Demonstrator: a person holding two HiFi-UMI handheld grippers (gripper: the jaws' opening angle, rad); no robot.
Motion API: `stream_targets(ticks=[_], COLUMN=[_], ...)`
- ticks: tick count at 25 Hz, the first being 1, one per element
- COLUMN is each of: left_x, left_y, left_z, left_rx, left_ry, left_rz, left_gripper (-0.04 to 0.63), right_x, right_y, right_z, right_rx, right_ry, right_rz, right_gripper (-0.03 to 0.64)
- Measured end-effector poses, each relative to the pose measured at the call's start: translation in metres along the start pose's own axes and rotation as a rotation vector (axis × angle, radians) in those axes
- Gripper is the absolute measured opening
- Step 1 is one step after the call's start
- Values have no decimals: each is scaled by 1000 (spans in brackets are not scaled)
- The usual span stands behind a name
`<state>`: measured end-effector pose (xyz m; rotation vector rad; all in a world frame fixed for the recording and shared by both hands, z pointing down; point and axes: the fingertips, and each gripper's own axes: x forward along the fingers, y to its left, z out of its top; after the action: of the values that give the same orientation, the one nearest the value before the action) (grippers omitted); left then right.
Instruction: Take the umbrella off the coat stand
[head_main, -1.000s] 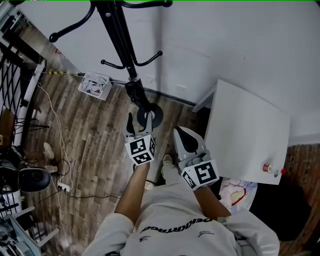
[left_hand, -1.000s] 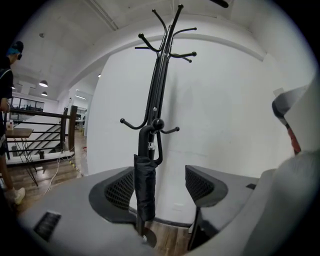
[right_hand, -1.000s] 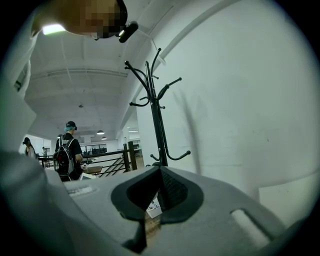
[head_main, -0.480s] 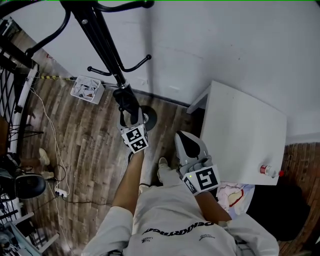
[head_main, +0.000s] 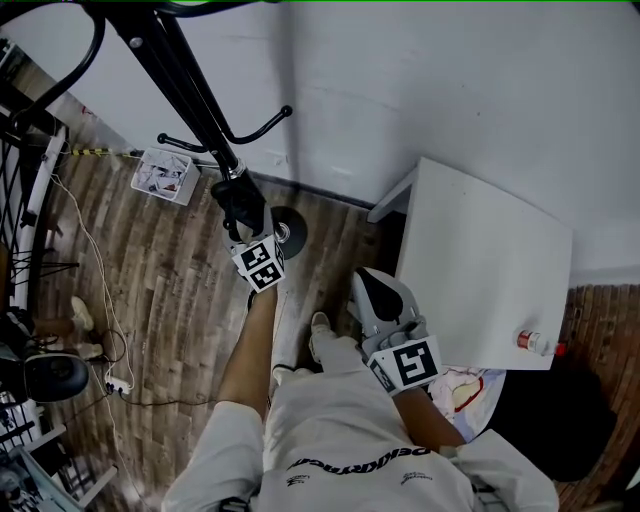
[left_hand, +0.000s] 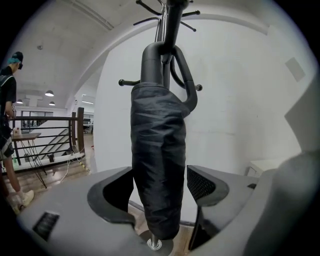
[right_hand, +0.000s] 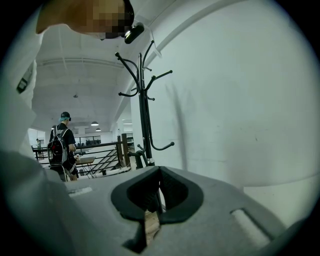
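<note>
A black folded umbrella (left_hand: 157, 165) hangs upright from a hook of the black coat stand (left_hand: 167, 30). My left gripper (left_hand: 159, 192) is open around the umbrella's lower part, one jaw on each side, and a strip of wall shows between the right pad and the fabric. In the head view the left gripper (head_main: 248, 243) is up against the umbrella (head_main: 240, 203), just above the stand's round base (head_main: 292, 233). My right gripper (head_main: 377, 292) hangs lower right, shut and empty, near the person's legs. In the right gripper view the coat stand (right_hand: 145, 115) stands ahead.
A white table (head_main: 490, 265) stands to the right against the wall, with a small red-capped bottle (head_main: 535, 342) at its edge. A white box (head_main: 165, 175) and cables (head_main: 100, 270) lie on the wooden floor at left. A black railing (head_main: 25, 200) runs along the far left. A person with a backpack (right_hand: 59, 145) stands far off.
My left gripper has moved forward and down to the stand, so the umbrella now sits between its jaws. The right gripper has barely shifted.
</note>
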<state>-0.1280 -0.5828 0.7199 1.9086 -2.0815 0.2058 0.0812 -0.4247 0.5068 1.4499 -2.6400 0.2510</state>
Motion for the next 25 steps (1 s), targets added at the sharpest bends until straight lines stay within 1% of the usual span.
stream_targets(ticks=[2, 4, 6, 11, 14, 20, 25], left_x=[4, 5, 4, -5, -12, -36, -60], left_y=[1, 2, 2, 4, 8, 12, 9], left_z=[1, 2, 2, -4, -6, 15, 34], left_rx=[9, 17, 21, 41, 64, 106, 116], left_ry=[7, 14, 27, 85, 102, 92, 82], left_rz=[9, 15, 15, 11, 14, 18, 7], left_gripper=[327, 288, 270, 264, 262, 261, 261], right_x=[0, -1, -1, -4, -6, -8, -12], right_y=[0, 0, 0, 3, 8, 25, 38], right_z=[-1, -1, -1, 2, 8, 26, 40], right_rx=[0, -2, -4, -11, -18, -37, -44], right_ry=[4, 5, 3, -6, -17, -48, -76], right_rz=[1, 2, 1, -5, -4, 14, 22], right_gripper=[3, 3, 3, 3, 3, 3, 3])
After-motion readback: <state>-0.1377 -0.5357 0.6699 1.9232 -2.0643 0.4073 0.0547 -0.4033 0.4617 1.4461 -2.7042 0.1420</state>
